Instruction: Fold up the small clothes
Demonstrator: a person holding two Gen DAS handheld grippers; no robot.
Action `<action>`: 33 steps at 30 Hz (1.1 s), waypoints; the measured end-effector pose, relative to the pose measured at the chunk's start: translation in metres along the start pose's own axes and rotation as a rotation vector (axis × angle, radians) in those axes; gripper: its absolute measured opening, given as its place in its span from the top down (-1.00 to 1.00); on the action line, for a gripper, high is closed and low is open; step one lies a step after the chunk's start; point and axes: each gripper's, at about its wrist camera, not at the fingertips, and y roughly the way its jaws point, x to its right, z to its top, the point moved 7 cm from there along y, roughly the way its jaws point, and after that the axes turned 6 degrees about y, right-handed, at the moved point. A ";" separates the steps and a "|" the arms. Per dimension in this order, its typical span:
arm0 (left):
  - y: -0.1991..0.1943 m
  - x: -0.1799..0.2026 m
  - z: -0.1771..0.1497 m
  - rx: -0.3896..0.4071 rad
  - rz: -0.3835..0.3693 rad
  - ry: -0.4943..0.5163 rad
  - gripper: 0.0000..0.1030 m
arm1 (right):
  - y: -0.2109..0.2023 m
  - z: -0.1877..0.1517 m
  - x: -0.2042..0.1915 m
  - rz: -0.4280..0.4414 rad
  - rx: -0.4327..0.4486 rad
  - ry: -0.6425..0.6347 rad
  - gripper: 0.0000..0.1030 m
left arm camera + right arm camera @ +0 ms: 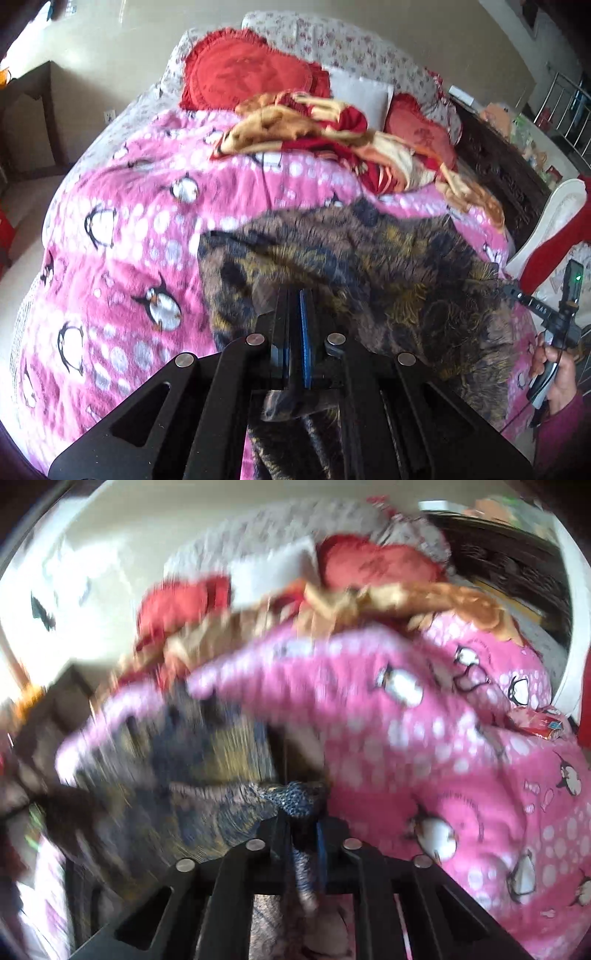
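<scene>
A dark brown garment with navy and yellow patterning [369, 266] hangs stretched over the pink penguin blanket [122, 236] on the bed. My left gripper [297, 299] is shut on one edge of the garment, with cloth hanging down between the arms. My right gripper [301, 812] is shut on a bunched blue-grey corner of the same garment [207, 760]; that view is heavily motion-blurred. The right gripper also shows at the far right of the left wrist view [517, 291], held by a hand, pinching the garment's other end.
Red heart cushions [243, 74], a white pillow [362, 96] and a crumpled red and tan blanket [332, 140] lie at the head of the bed. A dark carved wooden bed frame [498, 166] runs along the right. A small red packet [543, 727] lies on the blanket.
</scene>
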 end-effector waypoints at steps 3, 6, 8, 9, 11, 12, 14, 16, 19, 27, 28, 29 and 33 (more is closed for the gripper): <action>0.023 -0.002 -0.010 -0.046 0.037 0.000 0.93 | -0.004 0.015 0.005 0.002 0.064 0.036 0.83; 0.041 -0.002 -0.024 -0.113 0.002 -0.038 0.93 | 0.024 0.007 0.013 -0.054 0.006 0.022 0.80; 0.038 0.003 -0.025 -0.097 0.000 0.001 0.93 | 0.027 0.000 0.020 -0.049 -0.035 0.059 0.31; 0.035 0.004 -0.024 -0.086 0.015 0.029 0.93 | 0.015 0.000 0.025 -0.042 -0.011 0.086 0.10; 0.033 0.004 -0.022 -0.096 0.022 0.045 0.92 | -0.007 -0.001 0.033 -0.031 0.027 0.114 -0.19; 0.033 0.002 -0.021 -0.101 0.015 0.039 0.84 | -0.018 -0.004 0.035 -0.013 0.029 0.126 -0.19; 0.031 -0.001 -0.018 -0.094 -0.001 0.014 0.64 | -0.032 -0.014 0.033 0.038 -0.001 0.130 -0.19; 0.029 -0.004 -0.019 -0.086 -0.006 -0.020 0.54 | -0.037 -0.032 0.023 0.056 -0.053 0.091 -0.19; 0.030 -0.002 -0.026 -0.106 -0.018 -0.046 0.54 | -0.031 -0.062 0.007 0.061 -0.117 0.021 -0.18; 0.026 -0.007 -0.044 -0.147 0.014 -0.026 0.54 | -0.024 -0.105 0.002 -0.042 -0.231 -0.154 0.81; 0.027 -0.008 -0.045 -0.151 0.015 -0.028 0.54 | -0.025 -0.106 0.002 -0.044 -0.242 -0.162 0.81; 0.027 -0.009 -0.046 -0.151 0.015 -0.031 0.54 | -0.027 -0.106 0.002 -0.050 -0.255 -0.174 0.81; 0.026 -0.008 -0.049 -0.148 0.002 -0.044 0.54 | -0.039 -0.083 0.008 -0.022 -0.209 -0.066 0.66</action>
